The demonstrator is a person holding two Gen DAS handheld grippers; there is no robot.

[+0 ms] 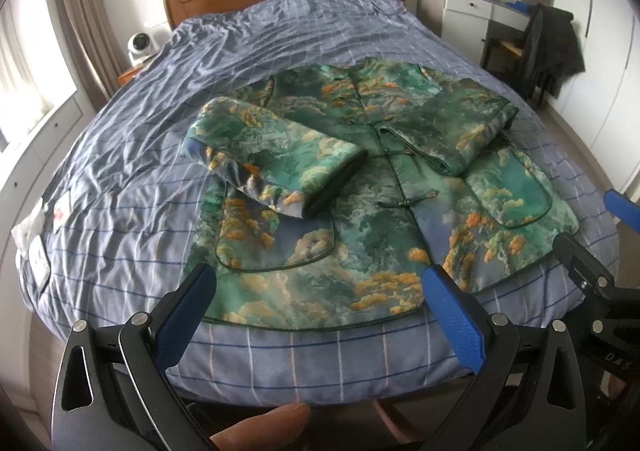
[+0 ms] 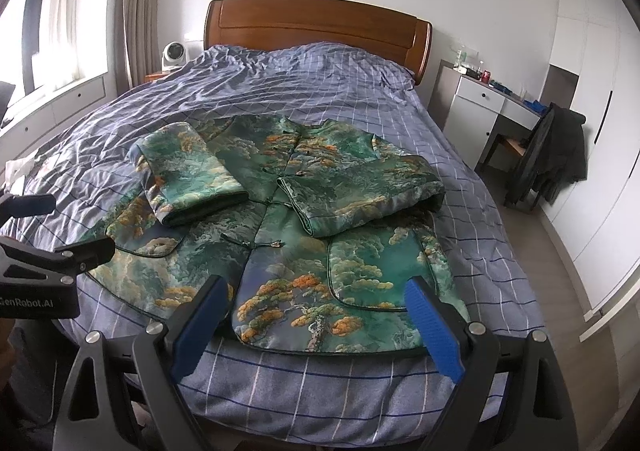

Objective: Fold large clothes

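A large green jacket (image 1: pixel 360 219) with orange and white tree print lies flat, front up, on the bed (image 1: pixel 280 355). It also shows in the right wrist view (image 2: pixel 288 251). Both sleeves are folded in over the chest: the left sleeve (image 1: pixel 276 155) and the right sleeve (image 1: pixel 452 131). My left gripper (image 1: pixel 316 283) is open and empty, above the jacket's near hem. My right gripper (image 2: pixel 316 291) is open and empty, above the hem's right part. The right gripper also shows at the right edge of the left wrist view (image 1: pixel 588 251).
The bed has a blue checked cover (image 2: pixel 320 91) and a wooden headboard (image 2: pixel 316 27). A white fan (image 2: pixel 174 53) stands at the far left. A white desk (image 2: pixel 492 103) and a chair with a dark coat (image 2: pixel 556 155) stand on the right. White papers (image 1: pixel 36 235) lie on the bed's left edge.
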